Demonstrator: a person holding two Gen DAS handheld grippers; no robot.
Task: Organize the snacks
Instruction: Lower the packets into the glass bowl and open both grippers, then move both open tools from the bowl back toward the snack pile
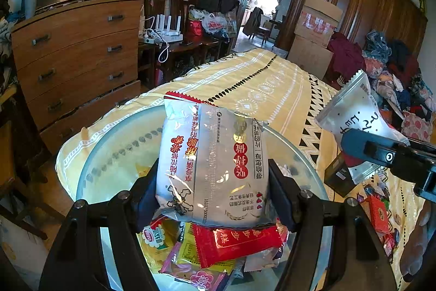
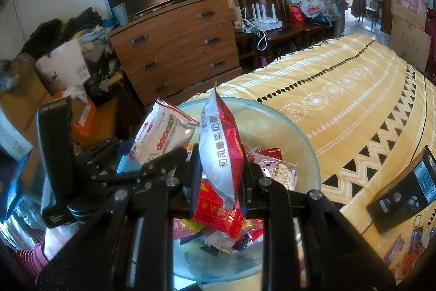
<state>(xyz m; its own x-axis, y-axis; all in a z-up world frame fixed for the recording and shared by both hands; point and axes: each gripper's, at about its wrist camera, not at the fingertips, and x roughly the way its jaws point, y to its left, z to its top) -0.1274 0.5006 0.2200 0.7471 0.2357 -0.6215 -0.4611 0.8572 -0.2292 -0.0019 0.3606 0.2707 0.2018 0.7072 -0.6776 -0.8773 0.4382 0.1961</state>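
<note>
Left claw (image 1: 212, 195): nearest the lens, clamped on the white snack packet (image 1: 209, 162), one finger on each side edge, held upright over the glass bowl (image 1: 109, 154).
Right claw (image 2: 220, 182): clamped on the red-and-silver packet (image 2: 220, 154), held edge-on and upright over the bowl.
Bed (image 2: 340, 105): yellow patterned cover; the bowl sits on it, near the corner closest to the wooden dresser (image 1: 76, 56).
Glass bowl: holds a pile of small snack packs, among them a red pack (image 1: 234, 242) and yellow ones, all below the two held packets.
Black box (image 2: 403, 190): lies flat on the bed, to the right of the bowl, well apart from it.
Loose snacks (image 1: 377, 212): a few small packs on the bed beside the bowl, near the black box.
</note>
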